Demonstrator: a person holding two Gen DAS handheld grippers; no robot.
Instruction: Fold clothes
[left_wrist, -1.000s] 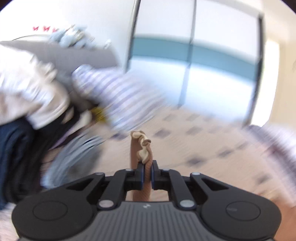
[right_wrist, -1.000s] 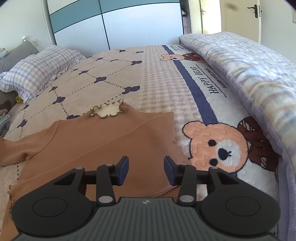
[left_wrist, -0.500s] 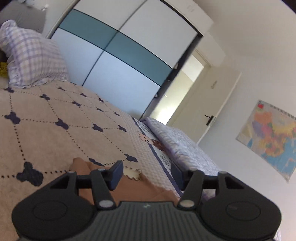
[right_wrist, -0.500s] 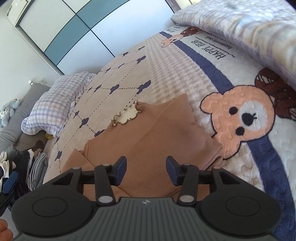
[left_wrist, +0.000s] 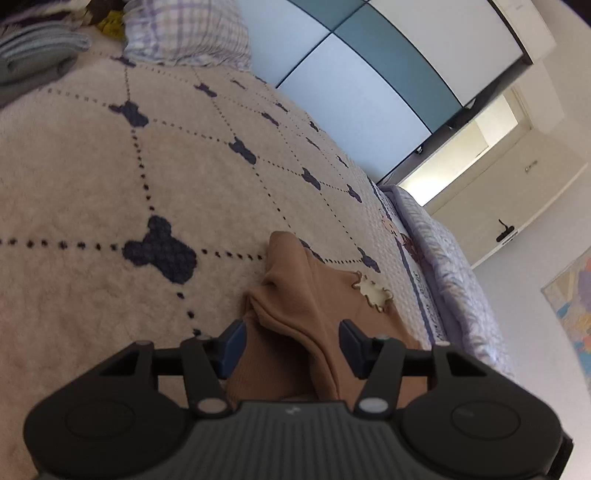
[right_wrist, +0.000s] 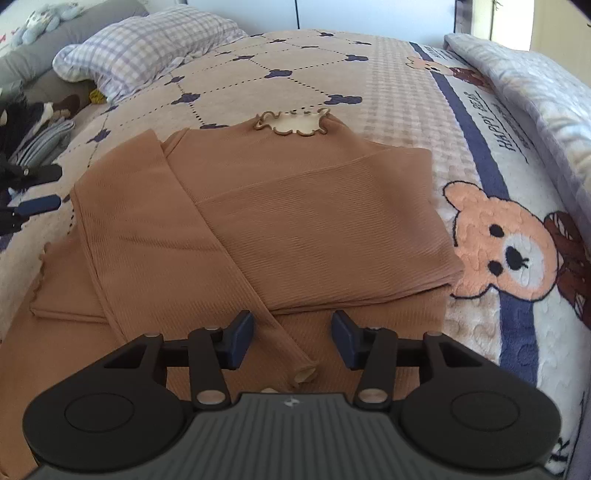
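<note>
brown sleeve (right_wrist: 155, 236), released, now lies folded; left hand-held gripper (left_wrist: 291, 347) closing empty.

Tan ribbed top (right_wrist: 314, 206), cream collar (right_wrist: 291, 123); beige blanket (right_wrist: 229, 88) with navy dotted diamonds; lilac-checked pillow (right_wrist: 147, 40).

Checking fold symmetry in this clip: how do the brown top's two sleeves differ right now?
The left sleeve lies diagonally across the brown top, its cuff ending between the right gripper's closing jaws, pads not pressing. The right sleeve lies flat across the chest, no cuff visible. Both are folded inward.
</note>
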